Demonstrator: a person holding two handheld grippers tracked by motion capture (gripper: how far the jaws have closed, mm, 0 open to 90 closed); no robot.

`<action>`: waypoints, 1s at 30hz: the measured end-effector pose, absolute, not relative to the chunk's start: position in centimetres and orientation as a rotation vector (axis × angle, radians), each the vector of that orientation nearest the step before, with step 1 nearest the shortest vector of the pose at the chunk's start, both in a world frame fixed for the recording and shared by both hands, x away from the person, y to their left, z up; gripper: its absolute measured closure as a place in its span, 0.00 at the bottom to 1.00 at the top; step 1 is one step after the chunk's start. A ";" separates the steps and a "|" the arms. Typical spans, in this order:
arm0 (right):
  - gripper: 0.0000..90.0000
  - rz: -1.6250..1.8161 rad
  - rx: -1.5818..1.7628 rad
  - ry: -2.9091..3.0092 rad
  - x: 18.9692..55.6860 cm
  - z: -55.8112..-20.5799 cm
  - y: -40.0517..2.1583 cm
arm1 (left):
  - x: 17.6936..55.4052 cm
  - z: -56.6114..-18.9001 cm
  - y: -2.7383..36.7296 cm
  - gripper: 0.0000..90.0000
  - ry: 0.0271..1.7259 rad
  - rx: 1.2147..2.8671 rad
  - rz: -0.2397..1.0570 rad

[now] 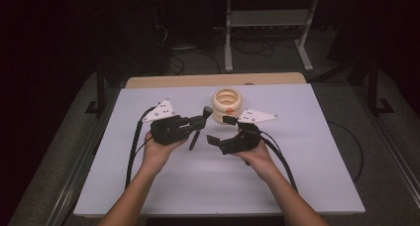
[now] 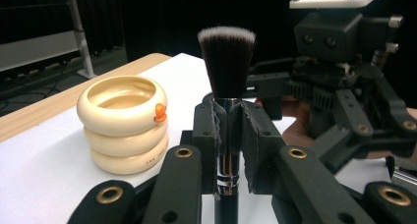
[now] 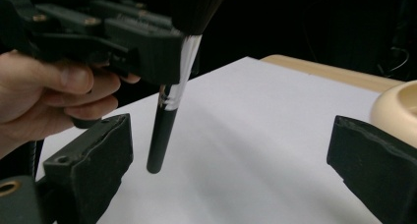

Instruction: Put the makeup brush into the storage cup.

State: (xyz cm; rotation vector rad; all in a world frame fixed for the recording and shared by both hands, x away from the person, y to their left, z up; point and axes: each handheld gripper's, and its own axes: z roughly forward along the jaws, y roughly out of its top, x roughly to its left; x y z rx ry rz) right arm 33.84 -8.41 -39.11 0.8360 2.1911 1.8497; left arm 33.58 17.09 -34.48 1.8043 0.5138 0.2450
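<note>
My left gripper (image 1: 197, 124) is shut on a makeup brush (image 1: 194, 137), pinching it at the shiny ferrule (image 2: 227, 155). The brush stands nearly upright, dark bristles (image 2: 227, 62) on top and the black handle (image 3: 162, 135) hanging just above the white table sheet (image 1: 297, 176). Facing it from the right, my right gripper (image 1: 220, 130) is open, its two jaws wide apart and nothing between them. In the right gripper view the brush handle hangs ahead of the left jaw. A cream ringed holder (image 1: 227, 104) with a small orange spot stands just behind both grippers, empty inside (image 2: 120, 94).
The table's wooden far edge (image 1: 213, 80) runs behind the holder. A grey metal frame (image 1: 267, 23) and cables lie on the dark floor beyond. Black cables (image 1: 133, 141) trail from both grippers toward the person's forearms.
</note>
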 end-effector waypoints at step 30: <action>0.54 1.926 0.880 2.254 32.9 -39.7 -6.0 | 33.1 -35.4 15.6 0.87 0.499 1.810 0.199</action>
